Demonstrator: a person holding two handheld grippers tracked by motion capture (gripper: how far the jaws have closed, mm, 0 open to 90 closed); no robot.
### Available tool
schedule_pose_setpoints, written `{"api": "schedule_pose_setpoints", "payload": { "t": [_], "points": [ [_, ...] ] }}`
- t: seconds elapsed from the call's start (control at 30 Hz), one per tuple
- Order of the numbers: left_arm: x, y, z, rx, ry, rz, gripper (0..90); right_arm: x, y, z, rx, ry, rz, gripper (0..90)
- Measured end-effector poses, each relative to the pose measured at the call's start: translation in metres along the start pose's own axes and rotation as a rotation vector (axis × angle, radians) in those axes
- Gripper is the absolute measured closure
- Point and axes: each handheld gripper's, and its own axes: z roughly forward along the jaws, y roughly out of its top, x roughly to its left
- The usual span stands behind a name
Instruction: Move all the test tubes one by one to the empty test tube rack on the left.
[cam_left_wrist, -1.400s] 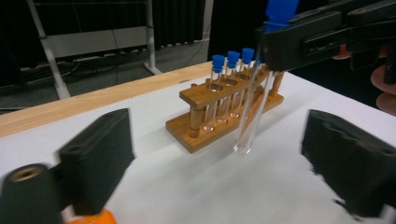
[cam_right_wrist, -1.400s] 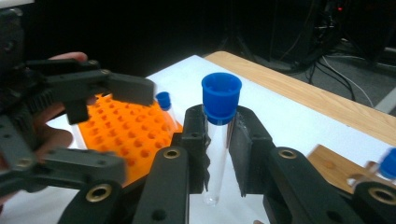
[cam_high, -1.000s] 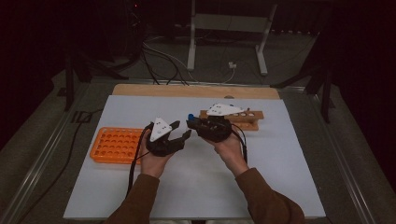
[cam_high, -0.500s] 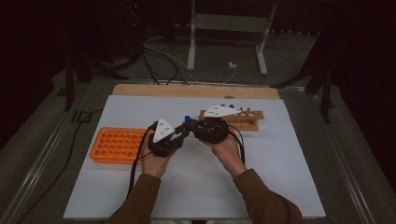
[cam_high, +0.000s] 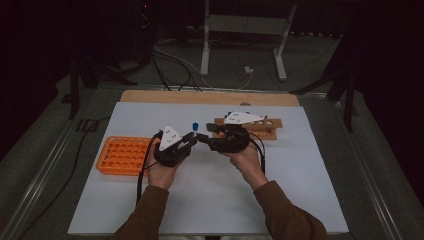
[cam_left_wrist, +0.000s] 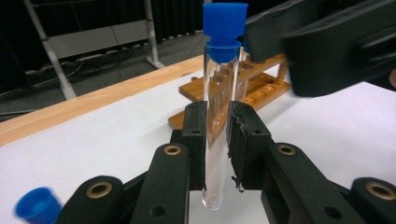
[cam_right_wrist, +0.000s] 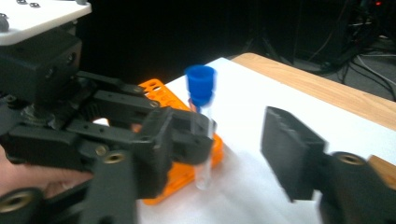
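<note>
Blue-capped clear glass test tube (cam_left_wrist: 215, 121) now stands upright in my left gripper (cam_left_wrist: 215, 140), whose pads pinch its middle just above the white table sheet (cam_high: 210, 200). My right gripper (cam_right_wrist: 233, 144) has just been opening, and its jaws are spread with nothing between them, so the handover looks done. A second ago the right one held the tube. Next, I judge, comes the orange plastic rack (cam_high: 122, 155) at my left; the wooden rack (cam_high: 267, 125) stands behind.
</note>
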Motion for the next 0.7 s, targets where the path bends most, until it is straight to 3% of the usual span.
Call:
{"api": "schedule_pose_setpoints", "payload": {
  "t": [0.23, 0.5, 0.7],
  "points": [
    [0.011, -0.005, -0.007, -0.003, 0.012, -0.015, 78.3, -0.005, -0.005, -0.007, 0.006, -0.073, -0.027, 15.7],
    [0.023, -0.014, -0.015, -0.013, 0.03, -0.031, 78.3, -0.015, -0.012, -0.019, -0.005, -0.122, -0.009, 4.2],
    [0.031, -0.024, -0.019, -0.019, 0.07, -0.052, 78.3, -0.024, -0.017, -0.03, -0.021, -0.139, 0.006, 2.4]
  ]
}}
